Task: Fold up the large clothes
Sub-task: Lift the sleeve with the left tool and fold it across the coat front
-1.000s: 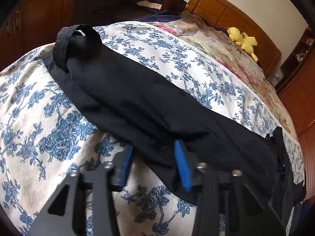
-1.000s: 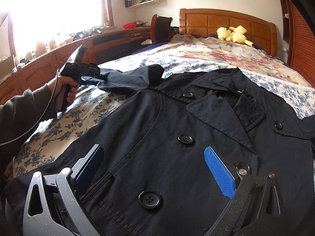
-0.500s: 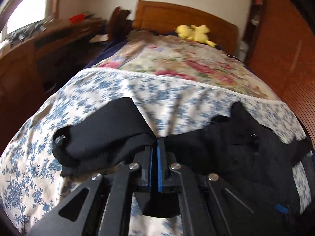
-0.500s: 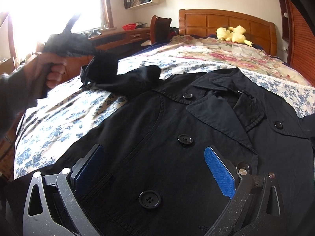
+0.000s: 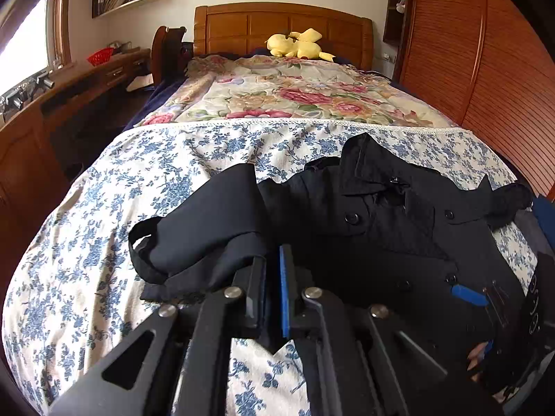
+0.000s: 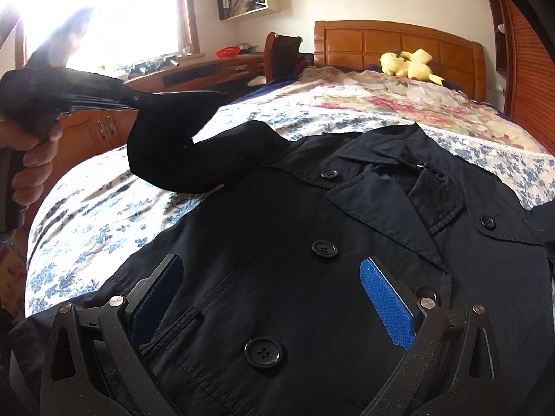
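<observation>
Hand (image 6: pixel 31 159): at the far left of the right wrist view, wrapped round the handle of the left claw.
Left claw (image 5: pixel 272 270): clenched on the coat's sleeve (image 5: pixel 208 228), which hangs lifted off the bed; its jaws have just eased a little apart with the cloth between them.
Coat (image 6: pixel 312 249): dark, buttoned, lying face up and spread across the blue-flowered bedspread (image 6: pixel 104 222).
Right claw (image 6: pixel 277 298): released, jaws wide, low over the coat's front.
Yellow toy (image 6: pixel 409 64): by the headboard.
</observation>
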Available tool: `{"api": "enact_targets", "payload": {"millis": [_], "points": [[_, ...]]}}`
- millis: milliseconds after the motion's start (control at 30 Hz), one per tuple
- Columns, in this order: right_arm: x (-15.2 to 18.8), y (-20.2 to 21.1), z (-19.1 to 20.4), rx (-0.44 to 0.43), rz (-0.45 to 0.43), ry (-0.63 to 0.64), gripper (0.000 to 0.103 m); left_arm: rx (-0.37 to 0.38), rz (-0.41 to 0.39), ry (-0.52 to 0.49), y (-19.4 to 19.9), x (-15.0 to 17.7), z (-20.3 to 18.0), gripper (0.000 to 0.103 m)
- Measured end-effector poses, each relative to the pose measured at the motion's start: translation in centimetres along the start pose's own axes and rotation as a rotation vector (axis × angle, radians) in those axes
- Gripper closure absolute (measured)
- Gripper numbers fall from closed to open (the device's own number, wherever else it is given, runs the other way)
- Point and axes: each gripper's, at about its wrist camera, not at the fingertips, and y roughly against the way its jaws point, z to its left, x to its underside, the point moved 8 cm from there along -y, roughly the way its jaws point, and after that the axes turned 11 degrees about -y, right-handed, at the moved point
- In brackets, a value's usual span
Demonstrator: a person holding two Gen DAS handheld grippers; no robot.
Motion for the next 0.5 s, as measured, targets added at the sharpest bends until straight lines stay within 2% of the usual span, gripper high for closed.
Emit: {"api": "enact_targets", "payload": {"millis": [133, 200, 300, 500], "points": [[0.1, -0.1, 0.2, 0.003, 0.004, 0.01, 0.0, 0.013, -0.042, -0.005, 2.4, 0.1, -0.1, 0.086], [0.1, -0.1, 0.2, 0.005, 0.005, 0.013, 0.0, 0.027, -0.058, -0.001, 3.4, 0.1, -0.2, 0.075], [0.1, -0.1, 0.3, 0.005, 0.005, 0.013, 0.0, 0.043, -0.08, -0.001, 4.7, 0.3, -0.5, 0.064], [0.1, -0.1, 0.3, 0.005, 0.005, 0.012, 0.0, 0.064, -0.037, -0.013, 4.8, 2.1, -0.9, 0.056]]}}
